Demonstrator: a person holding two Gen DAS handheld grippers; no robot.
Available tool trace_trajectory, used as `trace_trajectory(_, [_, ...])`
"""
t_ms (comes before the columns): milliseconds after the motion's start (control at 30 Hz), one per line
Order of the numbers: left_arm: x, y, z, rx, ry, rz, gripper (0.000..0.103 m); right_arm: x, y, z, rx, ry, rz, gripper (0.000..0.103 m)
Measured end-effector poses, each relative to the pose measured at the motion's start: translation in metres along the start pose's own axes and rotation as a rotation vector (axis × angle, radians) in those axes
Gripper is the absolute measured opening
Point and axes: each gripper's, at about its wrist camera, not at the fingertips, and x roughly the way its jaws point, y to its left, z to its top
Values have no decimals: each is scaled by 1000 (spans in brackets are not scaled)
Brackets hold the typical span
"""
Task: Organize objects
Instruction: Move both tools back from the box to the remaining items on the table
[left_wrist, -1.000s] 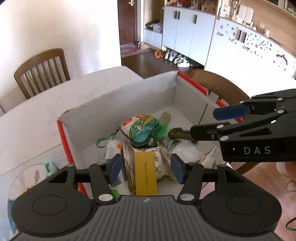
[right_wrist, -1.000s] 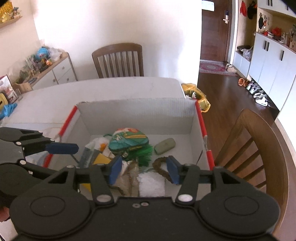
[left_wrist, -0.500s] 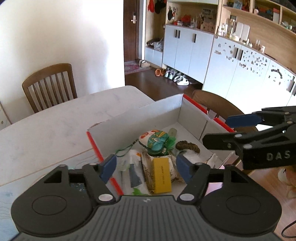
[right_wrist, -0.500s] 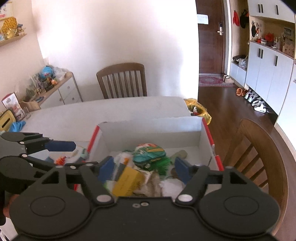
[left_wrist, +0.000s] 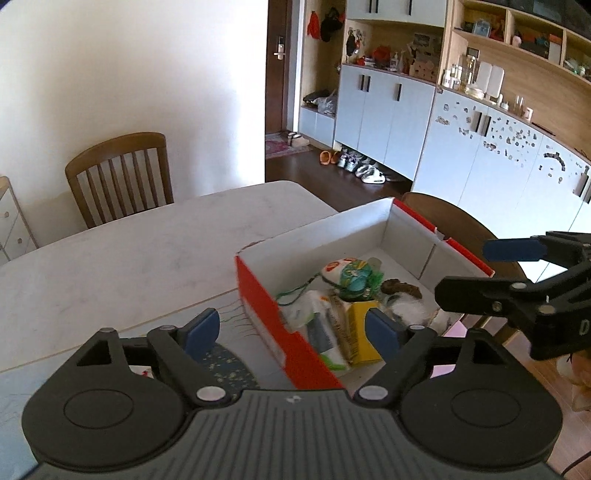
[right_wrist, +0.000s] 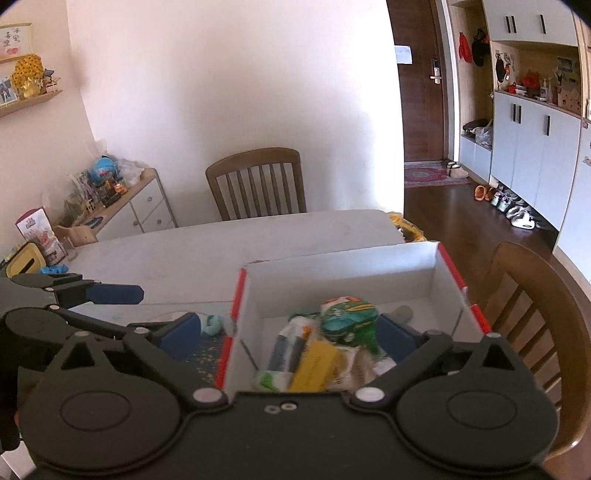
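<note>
On a pale tabletop (left_wrist: 147, 251) at the edge of a dining rm, a red-sided cardboard box (left_wrist: 258, 295) with a white interior is sitting open, crammed w/ small household items. 2 handheld grippers are hovering over its near end, both empty. The left gripper (left_wrist: 291, 328) is showing its blue-padded fingers (left_wrist: 201, 328) spread wide, the box's red wall and a yellow carton (left_wrist: 364, 332) lying beyond the gap, nothing pressed between the pads; its jaws have just been opening. The right gripper (right_wrist: 286, 332) is likewise standing at full spread, fingers (right_wrist: 181, 332) straddling the box's left wall, its jaws also just opening w/ nothing gripped.

Inside the box, a green-and-white printed pouch (right_wrist: 349, 317) is resting on top of the pile near the middle, a green tassel (right_wrist: 364, 338) hanging below it. The yellow carton is leaning beside a white-and-grey packet (right_wrist: 291, 349); a brown braided piece (left_wrist: 400, 288) and crumpled clear plastic (left_wrist: 410, 308) are lying toward the box's right side. A small teal object (right_wrist: 212, 324) is sitting on the tabletop just outside the box's left wall. 2 wooden chairs are standing at the table, 1 at the far side (right_wrist: 256, 184) and 1 right of the box (right_wrist: 535, 295).
</note>
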Motion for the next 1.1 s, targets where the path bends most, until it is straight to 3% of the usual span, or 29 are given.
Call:
trace_trajectory(200, [-6, 27, -8, -21, -7, 5, 101, 9, 25, 0, 2, 2, 9, 102])
trace_trajectory(1100, [15, 165, -64, -176, 23, 68, 103, 108, 127, 7, -69, 126, 10, 101])
